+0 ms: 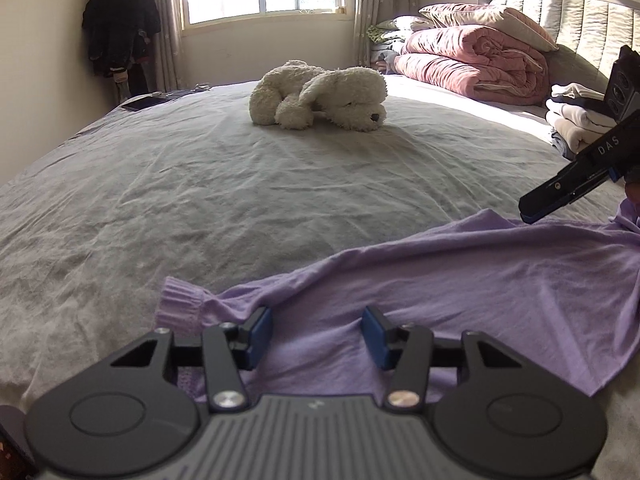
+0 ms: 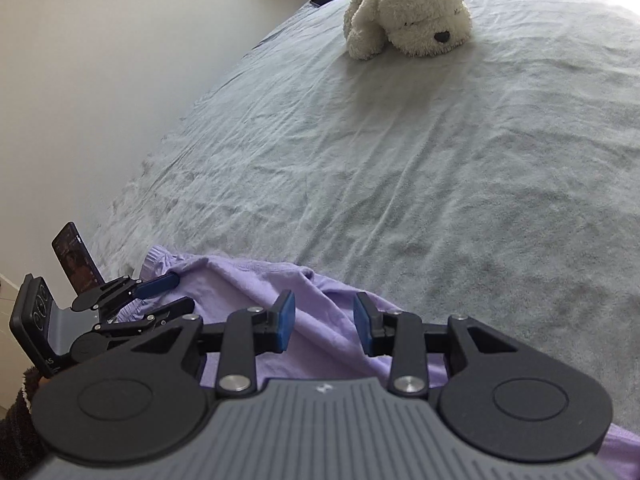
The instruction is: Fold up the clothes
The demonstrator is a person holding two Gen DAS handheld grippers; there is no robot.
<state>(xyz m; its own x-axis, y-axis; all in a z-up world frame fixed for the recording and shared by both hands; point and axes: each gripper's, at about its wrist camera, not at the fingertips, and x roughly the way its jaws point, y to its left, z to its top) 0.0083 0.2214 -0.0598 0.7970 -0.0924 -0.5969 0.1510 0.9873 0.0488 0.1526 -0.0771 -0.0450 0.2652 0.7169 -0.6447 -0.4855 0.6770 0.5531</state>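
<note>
A: Garment location?
B: Lilac top (image 1: 460, 280) spread on grey bed sheet (image 1: 200, 184), near edge.
A: Tool state?
B: Left gripper (image 1: 316, 334) and right gripper (image 2: 324, 322): both released, poised above fabric, nothing grasped.

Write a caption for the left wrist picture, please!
Open left claw over a purple top on the grey bed, toy dog behind.
</note>
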